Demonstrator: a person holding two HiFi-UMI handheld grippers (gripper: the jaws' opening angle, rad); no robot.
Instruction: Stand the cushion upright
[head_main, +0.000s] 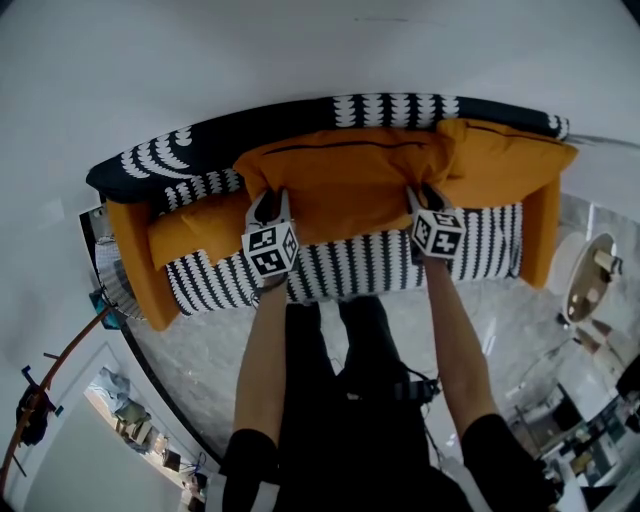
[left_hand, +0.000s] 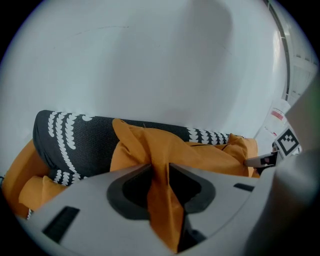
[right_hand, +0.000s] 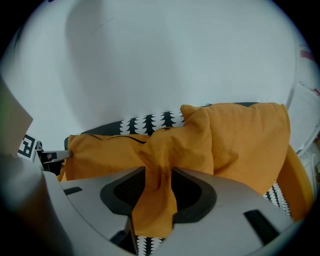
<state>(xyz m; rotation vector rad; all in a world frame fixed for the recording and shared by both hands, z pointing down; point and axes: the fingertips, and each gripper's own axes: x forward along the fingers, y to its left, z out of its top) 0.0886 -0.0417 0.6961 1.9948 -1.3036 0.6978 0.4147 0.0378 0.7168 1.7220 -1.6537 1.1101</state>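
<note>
Orange fabric cushion leans against the backrest of the black-and-white patterned sofa, touching a second orange cushion; left gripper and right gripper each pinch its fabric between narrowly parted jaws, one at each end

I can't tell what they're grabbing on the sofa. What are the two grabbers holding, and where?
The orange cushion: the left gripper pinches bunched fabric at its left end, the right gripper at its right end.

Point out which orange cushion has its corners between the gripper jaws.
The middle cushion, against the sofa back: the left gripper and right gripper each have a lower corner. No gripper reaches the right-hand cushion.
</note>
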